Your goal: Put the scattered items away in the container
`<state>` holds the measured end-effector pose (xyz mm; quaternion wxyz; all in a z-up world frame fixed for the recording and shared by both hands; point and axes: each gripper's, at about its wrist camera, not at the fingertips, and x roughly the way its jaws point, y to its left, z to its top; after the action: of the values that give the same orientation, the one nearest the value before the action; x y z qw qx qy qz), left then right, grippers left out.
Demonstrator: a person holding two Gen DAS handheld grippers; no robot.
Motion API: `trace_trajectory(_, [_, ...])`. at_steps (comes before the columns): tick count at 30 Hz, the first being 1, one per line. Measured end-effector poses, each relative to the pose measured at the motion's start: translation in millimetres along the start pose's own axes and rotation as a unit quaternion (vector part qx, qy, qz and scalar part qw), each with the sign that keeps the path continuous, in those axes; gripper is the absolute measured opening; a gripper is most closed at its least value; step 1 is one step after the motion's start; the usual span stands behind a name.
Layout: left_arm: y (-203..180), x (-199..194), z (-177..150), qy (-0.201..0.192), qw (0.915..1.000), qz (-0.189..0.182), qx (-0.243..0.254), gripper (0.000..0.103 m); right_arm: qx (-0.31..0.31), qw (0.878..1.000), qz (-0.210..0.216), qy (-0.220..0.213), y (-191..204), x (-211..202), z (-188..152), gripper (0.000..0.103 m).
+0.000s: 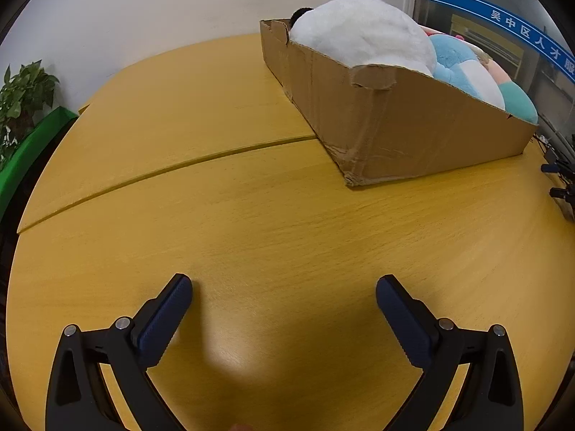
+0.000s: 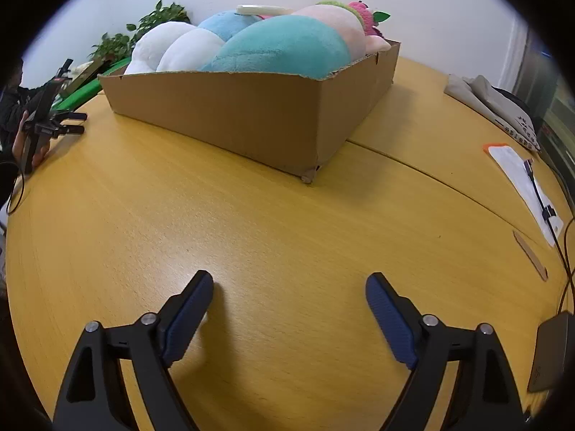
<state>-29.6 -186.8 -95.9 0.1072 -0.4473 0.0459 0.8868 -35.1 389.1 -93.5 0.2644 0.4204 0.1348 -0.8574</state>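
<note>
A brown cardboard box (image 1: 413,118) (image 2: 251,115) stands on the yellow wooden table (image 1: 251,215) (image 2: 251,222), piled with plush toys: a white one (image 1: 363,32) (image 2: 172,46), a light blue one (image 1: 456,64) (image 2: 226,23), a teal one (image 2: 284,48) (image 1: 521,100) and pink ones (image 2: 337,21). My left gripper (image 1: 284,287) hovers over bare table in front of the box, open, with nothing between its blue pads (image 1: 165,319). My right gripper (image 2: 289,283) is likewise open and empty, well short of the box's near wall.
A potted plant (image 1: 21,97) and a green panel (image 1: 32,143) sit at the table's left. At the right lie a grey cloth (image 2: 492,104), a white sheet with a cable (image 2: 524,183), a wooden stick (image 2: 530,255) and a dark device (image 2: 550,352). A person holds a camera rig (image 2: 46,118) at left.
</note>
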Motion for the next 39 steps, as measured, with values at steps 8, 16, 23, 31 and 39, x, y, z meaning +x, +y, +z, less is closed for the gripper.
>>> trace_trajectory(8, [19.7,6.7,-2.3,0.002,0.9996,-0.019,0.02,0.103,0.002,1.0,0.004,0.009,-3.3,11.0,-3.3,0.103])
trace_trajectory(16, [25.0,7.4,1.8,0.003,0.9995,-0.02,0.023,0.103,-0.003,1.0,0.008,0.012,-0.1,7.8,-2.3,0.103])
trace_trajectory(23, [21.7,6.1,1.1,0.003,0.9995,-0.02,0.024,0.103,-0.033,0.999,0.033,0.014,-12.1,4.3,-6.7,0.103])
trace_trajectory(31, [19.2,4.9,2.0,0.003,0.9995,-0.019,0.025,0.103,-0.035,0.999,0.032,0.015,-9.5,2.2,-3.0,0.103])
trace_trajectory(39, [17.7,4.1,2.8,0.003,0.9995,-0.019,0.025,0.103,-0.035,0.999,0.032,0.015,-9.2,2.2,-2.6,0.103])
